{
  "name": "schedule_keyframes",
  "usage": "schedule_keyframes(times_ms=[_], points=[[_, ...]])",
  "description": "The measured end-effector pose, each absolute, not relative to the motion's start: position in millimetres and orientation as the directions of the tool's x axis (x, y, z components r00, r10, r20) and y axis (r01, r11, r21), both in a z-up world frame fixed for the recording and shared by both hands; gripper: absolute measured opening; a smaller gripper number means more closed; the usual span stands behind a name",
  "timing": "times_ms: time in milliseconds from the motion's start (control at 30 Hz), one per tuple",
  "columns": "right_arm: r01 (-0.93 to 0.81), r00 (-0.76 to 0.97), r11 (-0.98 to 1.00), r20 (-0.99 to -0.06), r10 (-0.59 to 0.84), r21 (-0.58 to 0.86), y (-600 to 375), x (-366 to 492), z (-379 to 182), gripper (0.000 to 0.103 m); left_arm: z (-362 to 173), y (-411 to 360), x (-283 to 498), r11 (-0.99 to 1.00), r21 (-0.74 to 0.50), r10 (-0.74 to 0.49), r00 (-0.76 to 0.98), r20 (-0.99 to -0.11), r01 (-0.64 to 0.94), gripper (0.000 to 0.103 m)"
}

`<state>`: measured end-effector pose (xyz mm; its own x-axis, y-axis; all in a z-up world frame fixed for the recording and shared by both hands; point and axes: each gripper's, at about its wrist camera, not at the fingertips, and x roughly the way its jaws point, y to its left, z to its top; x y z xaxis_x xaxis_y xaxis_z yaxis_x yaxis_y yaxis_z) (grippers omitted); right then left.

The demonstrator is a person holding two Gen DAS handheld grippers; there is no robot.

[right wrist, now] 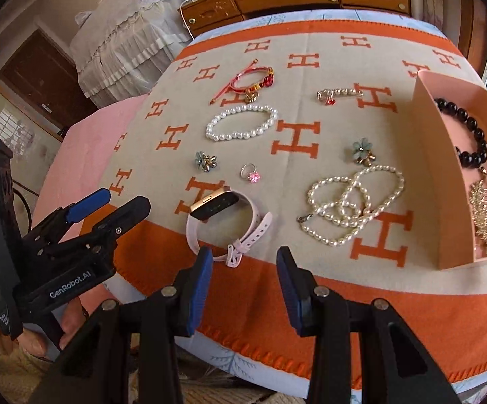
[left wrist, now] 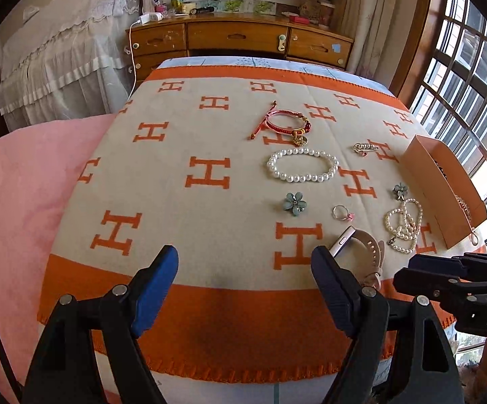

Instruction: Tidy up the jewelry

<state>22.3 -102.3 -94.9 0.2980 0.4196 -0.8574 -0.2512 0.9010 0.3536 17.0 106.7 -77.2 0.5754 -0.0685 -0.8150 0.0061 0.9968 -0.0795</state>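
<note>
Both grippers hover over the blanket's [right wrist: 310, 286] near orange border with nothing between their blue pads: the left gripper [left wrist: 245, 289] gapes wide, the right gripper [right wrist: 245, 289] stands narrower. Just beyond lies a pink smartwatch [right wrist: 224, 217]; a tangled pearl necklace [right wrist: 354, 202] sits right of it, beside the pink box [right wrist: 435, 168] holding a black bead bracelet [right wrist: 468, 131].

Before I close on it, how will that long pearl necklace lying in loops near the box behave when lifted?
The pearl necklace lies in loose overlapping loops, so it is probably floppy and will dangle and unravel. Its smooth round beads may slip between the pads. Pushed, it would likely bunch up on the fuzzy blanket rather than slide.
</note>
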Motion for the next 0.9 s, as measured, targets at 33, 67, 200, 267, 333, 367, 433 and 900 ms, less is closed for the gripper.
schedule_keyframes(times_ms=[33, 67, 200, 267, 333, 367, 433, 900], points=[[-0.237, 0.285, 0.901, -0.861, 0.422, 0.363, -99.5, 25.7, -98.8, 0.04, -78.2, 109.5, 17.5, 0.996, -0.086, -0.073, 0.576, -0.814, 0.004, 0.08], [-0.226, 0.271, 0.901, -0.864, 0.424, 0.371, -96.9, 28.7, -102.4, 0.04, -79.2, 112.4, 17.9, 0.996, -0.091, -0.073, 0.578, -0.813, -0.002, 0.08], [-0.183, 0.233, 0.911, -0.884, 0.406, 0.37, -86.9, 38.7, -115.6, 0.04, -84.9, 124.4, 22.0, 0.992, -0.122, -0.089, 0.568, -0.818, -0.021, 0.08], [-0.186, 0.236, 0.916, -0.889, 0.392, 0.355, -81.7, 40.8, -117.0, 0.04, -88.1, 129.7, 24.1, 0.99, -0.141, -0.1, 0.56, -0.823, -0.029, 0.08], [-0.204, 0.244, 0.928, -0.902, 0.357, 0.312, -73.9, 41.9, -115.8, 0.039, -90.7, 134.2, 25.9, 0.988, -0.152, -0.105, 0.552, -0.827, -0.04, 0.08], [-0.218, 0.254, 0.934, -0.907, 0.336, 0.284, -70.0, 41.7, -114.9, 0.034, -91.8, 135.9, 26.6, 0.987, -0.157, -0.107, 0.55, -0.829, -0.044, 0.08], [-0.243, 0.273, 0.945, -0.92, 0.282, 0.218, -63.5, 42.0, -115.2, 0.019, -92.9, 137.9, 27.5, 0.986, -0.163, -0.11, 0.549, -0.829, -0.049, 0.08], [-0.217, 0.359, 0.923, -0.853, 0.379, 0.319, -102.6, 50.3, -104.5, 0.009, -90.2, 120.7, 37.2, 0.993, -0.116, -0.085, 0.549, -0.832, -0.022, 0.08]])
